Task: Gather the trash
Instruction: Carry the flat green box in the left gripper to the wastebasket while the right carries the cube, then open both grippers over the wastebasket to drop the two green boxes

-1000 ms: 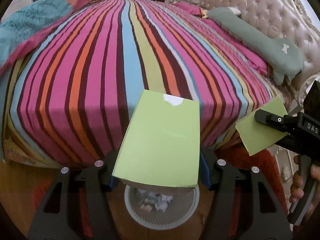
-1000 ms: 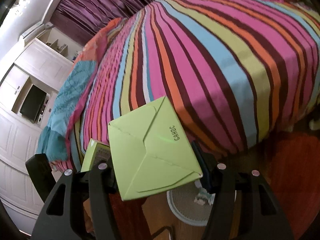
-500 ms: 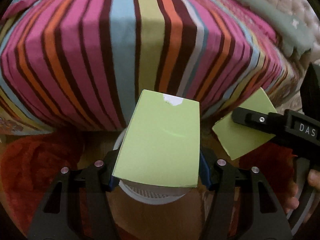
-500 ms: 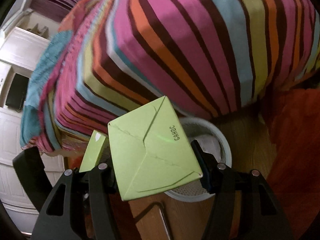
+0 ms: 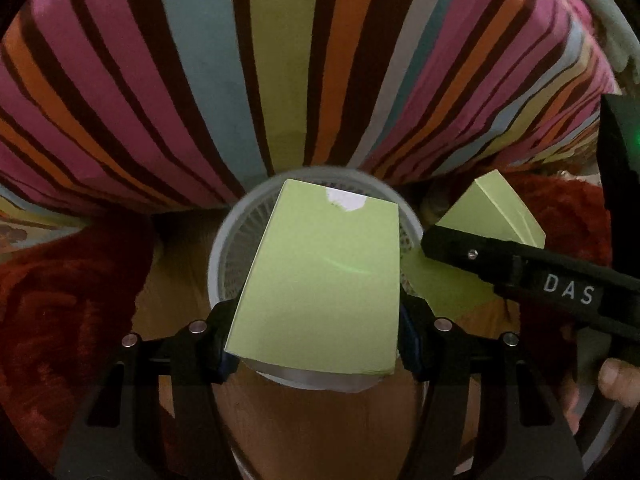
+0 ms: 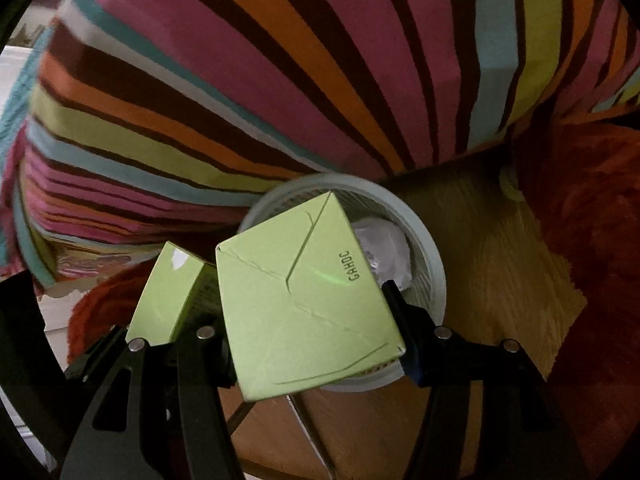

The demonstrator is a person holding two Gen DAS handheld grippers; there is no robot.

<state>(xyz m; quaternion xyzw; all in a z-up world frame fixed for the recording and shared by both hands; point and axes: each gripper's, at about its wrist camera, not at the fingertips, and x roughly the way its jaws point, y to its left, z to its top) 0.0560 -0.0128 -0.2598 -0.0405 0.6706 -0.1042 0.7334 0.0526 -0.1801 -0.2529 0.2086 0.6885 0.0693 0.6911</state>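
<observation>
The striped bedspread hangs over the wooden floor beside a red rug. Below it stands the white mesh bin, crumpled paper inside. My left gripper clamps a green box above the bin; my right gripper clamps a second green box marked GAHOC over its rim.

White bin open at the top, crumpled paper inside (maybe half full, hard to see), striped bed cover right behind its rim, fuzzy red rug on both sides, bare wood floor between
</observation>
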